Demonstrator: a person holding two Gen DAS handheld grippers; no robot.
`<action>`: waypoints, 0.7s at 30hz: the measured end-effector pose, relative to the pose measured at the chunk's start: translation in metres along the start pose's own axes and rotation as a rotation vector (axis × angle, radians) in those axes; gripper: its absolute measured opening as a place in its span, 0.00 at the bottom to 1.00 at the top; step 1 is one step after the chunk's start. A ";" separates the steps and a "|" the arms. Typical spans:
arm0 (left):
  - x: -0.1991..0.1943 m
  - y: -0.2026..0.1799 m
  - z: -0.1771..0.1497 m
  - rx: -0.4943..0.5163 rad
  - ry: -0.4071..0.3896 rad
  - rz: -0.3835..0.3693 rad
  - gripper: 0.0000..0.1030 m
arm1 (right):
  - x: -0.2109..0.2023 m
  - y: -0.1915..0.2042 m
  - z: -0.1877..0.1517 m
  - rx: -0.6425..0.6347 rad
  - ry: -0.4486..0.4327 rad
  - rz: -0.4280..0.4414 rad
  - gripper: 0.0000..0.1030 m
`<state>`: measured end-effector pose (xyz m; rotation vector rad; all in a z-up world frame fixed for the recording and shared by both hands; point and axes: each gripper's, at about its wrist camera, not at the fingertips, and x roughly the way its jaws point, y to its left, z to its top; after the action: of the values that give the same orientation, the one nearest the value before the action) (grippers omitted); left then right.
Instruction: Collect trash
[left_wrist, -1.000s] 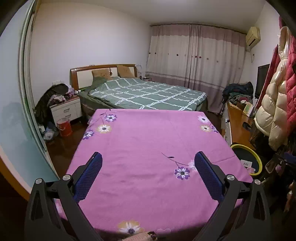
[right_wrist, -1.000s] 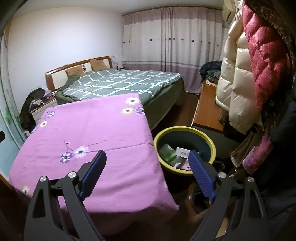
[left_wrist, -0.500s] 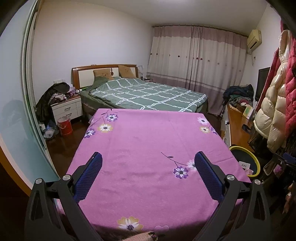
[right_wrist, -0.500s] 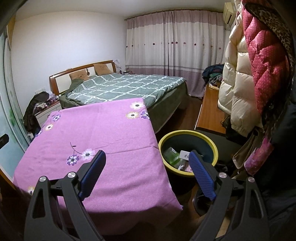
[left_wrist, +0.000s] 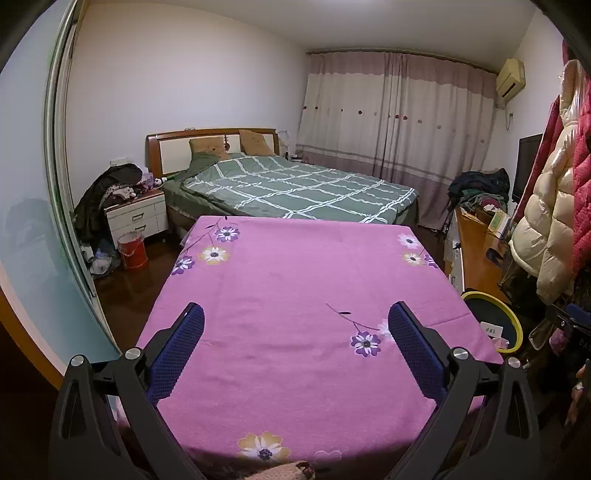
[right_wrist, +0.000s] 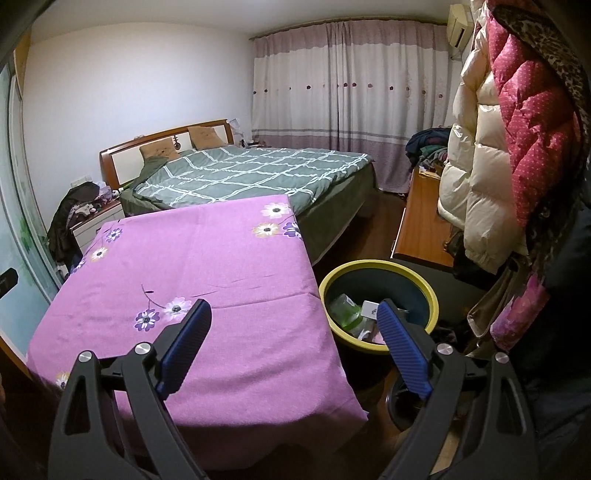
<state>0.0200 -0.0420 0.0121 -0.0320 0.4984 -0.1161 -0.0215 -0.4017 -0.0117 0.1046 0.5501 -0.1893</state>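
A dark bin with a yellow rim (right_wrist: 428, 291) stands on the floor right of the table; it also shows in the left wrist view (left_wrist: 515, 321). Inside lie a green bottle (right_wrist: 343, 310), a white box (right_wrist: 369, 308) and other scraps. A table under a purple flowered cloth (left_wrist: 295, 295) (right_wrist: 207, 273) fills the foreground. My left gripper (left_wrist: 295, 314) is open and empty above the cloth's near half. My right gripper (right_wrist: 293, 310) is open and empty above the cloth's right edge, its right finger in front of the bin.
A bed with a green checked cover (left_wrist: 295, 188) stands behind the table. A white nightstand (left_wrist: 136, 218) and a red bucket (left_wrist: 133, 251) are at the left. A wooden desk (right_wrist: 421, 225) and hanging coats (right_wrist: 517, 147) crowd the right.
Both grippers have drawn back and risen slightly; more of the table's near edge shows. Both jaws stay open.
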 end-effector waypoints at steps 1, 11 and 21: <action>0.001 0.001 0.000 -0.001 0.001 0.000 0.95 | 0.000 0.000 0.000 -0.001 0.001 0.001 0.84; 0.002 0.002 0.000 -0.001 0.000 0.002 0.95 | 0.002 0.004 -0.001 -0.001 0.002 0.001 0.84; 0.006 0.003 0.001 0.010 0.003 0.001 0.95 | 0.004 0.005 -0.001 0.001 0.004 0.003 0.84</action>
<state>0.0262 -0.0402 0.0103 -0.0220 0.5006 -0.1176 -0.0178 -0.3974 -0.0143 0.1066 0.5541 -0.1866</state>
